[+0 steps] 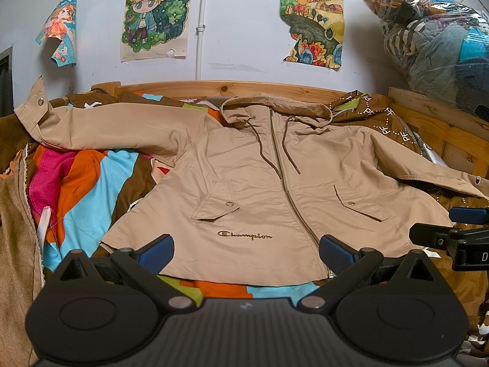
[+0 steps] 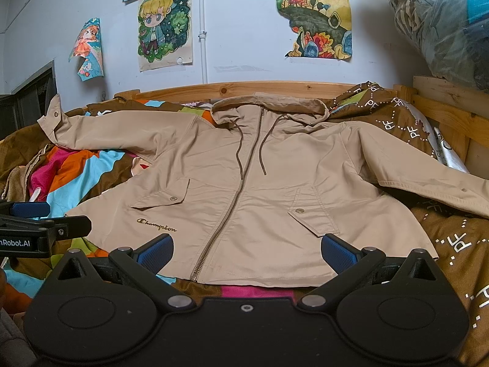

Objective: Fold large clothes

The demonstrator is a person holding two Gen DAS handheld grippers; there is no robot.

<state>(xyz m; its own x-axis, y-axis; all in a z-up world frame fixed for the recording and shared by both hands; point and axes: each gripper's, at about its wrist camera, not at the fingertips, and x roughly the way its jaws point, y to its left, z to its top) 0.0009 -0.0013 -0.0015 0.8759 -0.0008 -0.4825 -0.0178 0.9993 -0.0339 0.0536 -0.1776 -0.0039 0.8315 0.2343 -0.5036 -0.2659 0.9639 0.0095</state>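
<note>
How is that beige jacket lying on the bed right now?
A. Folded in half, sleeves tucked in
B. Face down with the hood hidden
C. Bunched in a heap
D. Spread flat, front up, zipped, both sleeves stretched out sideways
D: the jacket lies flat with its zipper closed and facing up, the hood at the top, and both sleeves spread outward.

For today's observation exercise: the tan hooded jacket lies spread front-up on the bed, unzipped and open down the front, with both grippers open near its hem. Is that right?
Not quite. The jacket is zipped closed, not open; the left wrist view shows the zipper joined down to the hem. The rest holds: it lies front-up on the bed, with the left gripper and right gripper open near its hem.
</note>
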